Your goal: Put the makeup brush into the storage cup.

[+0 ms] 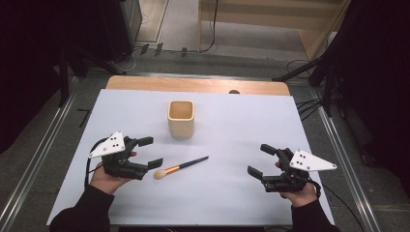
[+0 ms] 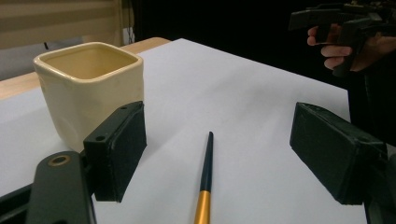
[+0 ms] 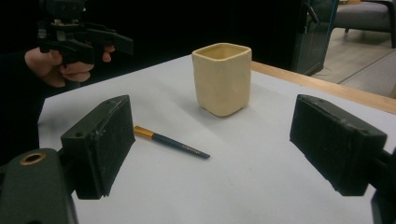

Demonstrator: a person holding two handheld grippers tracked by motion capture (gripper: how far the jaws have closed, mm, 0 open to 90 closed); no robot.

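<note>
brush (image 1: 180, 167): lying flat on the white table (image 1: 241, 203), soft tip pointing toward your left hand, dark handle angling away toward the middle of the sheet. a gold band is sitting between the tip and the handle. in the left gripper view the handle (image 2: 206, 172) is running up between the two black jaws, touching neither.

left gripper (image 1: 150, 152): you are holding it low over the table with the jaws standing wide apart and gripping nothing. the soft tip of the brush is lying just beside the nearer jaw. your left hand (image 1: 107, 178) is wrapping the grip from below.

right gripper (image 1: 258, 159): you are holding it well apart from the brush, jaws spread wide and gripping nothing, pointing toward the middle of the table. your right hand (image 1: 300, 193) is gripping it from behind.

cup (image 1: 181, 118): cream, square with rounded corners, standing upright beyond the brush and apart from it, open top facing up. in the right gripper view the cup (image 3: 222, 78) is showing between the two jaws, farther off, with the brush (image 3: 171, 142) lying in front of it.
</note>
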